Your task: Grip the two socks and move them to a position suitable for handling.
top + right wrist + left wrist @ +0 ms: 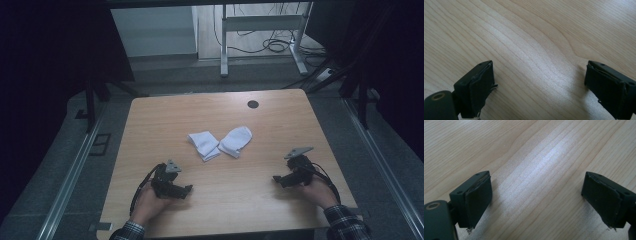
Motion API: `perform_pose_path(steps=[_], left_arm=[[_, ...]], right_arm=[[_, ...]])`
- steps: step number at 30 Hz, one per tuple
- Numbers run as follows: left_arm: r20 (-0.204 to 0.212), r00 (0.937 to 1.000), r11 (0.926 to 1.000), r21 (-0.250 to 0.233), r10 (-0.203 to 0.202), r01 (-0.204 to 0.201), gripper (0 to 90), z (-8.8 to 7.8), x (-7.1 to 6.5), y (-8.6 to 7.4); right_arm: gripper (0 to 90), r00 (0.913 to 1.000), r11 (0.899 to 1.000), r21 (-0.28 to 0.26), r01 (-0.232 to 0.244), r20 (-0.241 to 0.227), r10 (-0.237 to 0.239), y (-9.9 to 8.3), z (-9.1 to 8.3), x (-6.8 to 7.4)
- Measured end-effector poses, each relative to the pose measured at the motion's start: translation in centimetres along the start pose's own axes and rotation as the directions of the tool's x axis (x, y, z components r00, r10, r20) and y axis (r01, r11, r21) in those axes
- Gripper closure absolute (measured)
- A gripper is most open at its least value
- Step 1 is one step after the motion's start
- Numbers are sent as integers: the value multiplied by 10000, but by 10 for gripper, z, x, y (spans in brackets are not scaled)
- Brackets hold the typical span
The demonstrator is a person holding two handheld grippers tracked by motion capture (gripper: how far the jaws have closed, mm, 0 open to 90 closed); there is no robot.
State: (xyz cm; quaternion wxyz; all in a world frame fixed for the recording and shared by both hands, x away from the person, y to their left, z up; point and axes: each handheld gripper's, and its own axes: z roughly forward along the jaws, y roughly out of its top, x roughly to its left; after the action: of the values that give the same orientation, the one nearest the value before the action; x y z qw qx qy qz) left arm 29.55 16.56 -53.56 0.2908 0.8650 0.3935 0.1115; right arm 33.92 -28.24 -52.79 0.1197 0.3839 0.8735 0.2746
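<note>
two white socks lie near the middle of the wooden tabletop (150,125): a folded sock (203,144) on the left, touching a rounder sock (235,141) on its right. both are well apart from the tongs. the left tongs (189,189) rest at the near left, jaws spread over bare wood. the right tongs (275,179) rest at the near right, jaws likewise spread with nothing between them. a dark round hole (253,104) sits near the far edge.
</note>
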Motion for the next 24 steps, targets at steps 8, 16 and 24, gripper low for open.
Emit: perform_pose_path(steps=[8,16,24], left_arm=[[-33,10000,10000,9,-30,30,96,0,0,0],[-9,10000,10000,-21,1,-1,96,0,0,0],[0,10000,10000,-46,20,-20,97,1,0,0]], right_arm=[[90,10000,9999,129,-13,13,13,1,0,0],[144,10000,9997,242,-19,-8,20,3,-2,1],[190,9996,9995,307,-39,-291,47,7,-4,2]])
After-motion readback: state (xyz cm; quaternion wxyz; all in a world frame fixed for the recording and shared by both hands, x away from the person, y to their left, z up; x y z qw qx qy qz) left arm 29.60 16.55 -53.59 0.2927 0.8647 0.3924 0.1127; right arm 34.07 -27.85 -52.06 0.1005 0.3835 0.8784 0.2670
